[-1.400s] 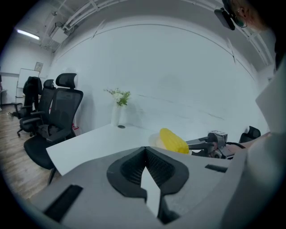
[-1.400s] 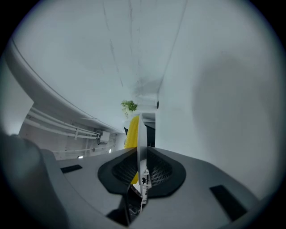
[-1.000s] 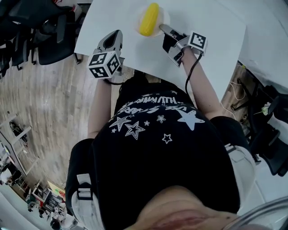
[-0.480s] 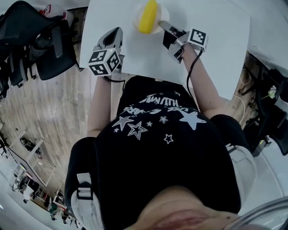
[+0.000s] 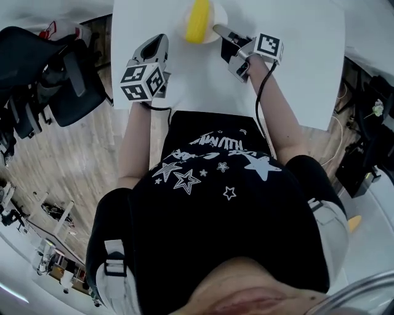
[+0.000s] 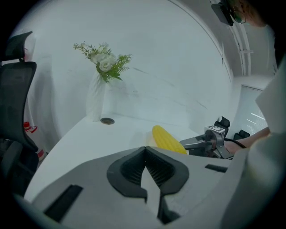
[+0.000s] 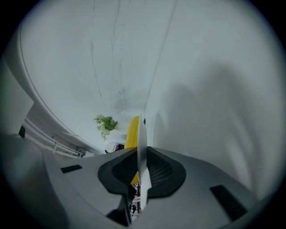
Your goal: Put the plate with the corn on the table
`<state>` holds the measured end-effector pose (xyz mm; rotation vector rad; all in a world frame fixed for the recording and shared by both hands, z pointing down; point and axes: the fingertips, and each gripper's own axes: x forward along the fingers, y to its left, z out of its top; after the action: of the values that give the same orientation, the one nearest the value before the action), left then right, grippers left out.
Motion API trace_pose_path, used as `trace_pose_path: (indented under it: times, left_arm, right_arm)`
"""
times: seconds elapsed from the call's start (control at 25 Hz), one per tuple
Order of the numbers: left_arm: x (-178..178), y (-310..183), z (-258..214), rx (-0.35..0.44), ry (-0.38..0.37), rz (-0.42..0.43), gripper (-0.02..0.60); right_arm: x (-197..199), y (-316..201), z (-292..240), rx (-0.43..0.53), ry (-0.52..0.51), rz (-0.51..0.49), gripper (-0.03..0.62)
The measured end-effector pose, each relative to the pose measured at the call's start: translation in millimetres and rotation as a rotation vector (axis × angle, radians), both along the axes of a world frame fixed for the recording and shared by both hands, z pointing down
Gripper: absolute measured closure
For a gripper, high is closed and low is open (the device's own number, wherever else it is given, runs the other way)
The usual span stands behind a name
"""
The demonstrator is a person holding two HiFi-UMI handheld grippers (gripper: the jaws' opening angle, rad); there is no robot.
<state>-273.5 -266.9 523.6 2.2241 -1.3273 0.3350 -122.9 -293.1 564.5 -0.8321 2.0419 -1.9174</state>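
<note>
A yellow corn cob (image 5: 198, 18) lies on a small white plate (image 5: 215, 13) over the far part of the white table (image 5: 295, 67). My right gripper (image 5: 217, 29) is shut on the plate's near right rim. In the right gripper view the plate (image 7: 140, 134) stands edge-on between the pads, with the corn (image 7: 132, 129) behind it. Whether the plate rests on the table I cannot tell. My left gripper (image 5: 155, 42) hangs shut and empty over the table's left side, left of the plate. The left gripper view shows the corn (image 6: 167, 139) and my right gripper (image 6: 193, 144) ahead.
A white vase of flowers (image 6: 99, 85) and a round dark grommet (image 6: 107, 120) sit at the table's far left. Black office chairs (image 5: 55, 74) stand on the wooden floor left of the table. The table's near edge runs just in front of the person's torso.
Both grippers have moved forward over the table, the right one carrying the plate with the corn farther from the near edge. The left gripper, earlier at the table's left edge, is over the tabletop.
</note>
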Motion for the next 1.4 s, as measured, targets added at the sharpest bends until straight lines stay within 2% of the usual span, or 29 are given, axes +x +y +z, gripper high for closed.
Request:
trace_pose_path:
  times: [0.36,0.52,0.88,1.04,1.2,1.4]
  left_arm:
    - [7,-6,11,-0.018,0.017,0.026,0.575]
    - [-1,-16,20,-0.028,0.022,0.031,0.577]
    - [-7,-26,30,-0.048,0.037,0.03,0.575]
    - [-7,-28,33,-0.057,0.043,0.032,0.575]
    - [-8,-30,34,-0.056,0.046,0.036,0.575]
    - [-5,-30,34,-0.056,0.049,0.042,0.575]
  right_arm:
    - [1,-2,7,-0.048,-0.016,0.033,0.553]
    - [-6,-14,12,-0.044,0.008,0.038,0.553]
    - [-15,-29,23,-0.115,0.035,0.07,0.554]
    - [-19,-32,28,-0.153,0.046,0.114,0.559]
    - [-22,-36,30,-0.164,0.094,0.131,0.562]
    - [-21,-37,32,-0.18,0.204,0.124,0.571]
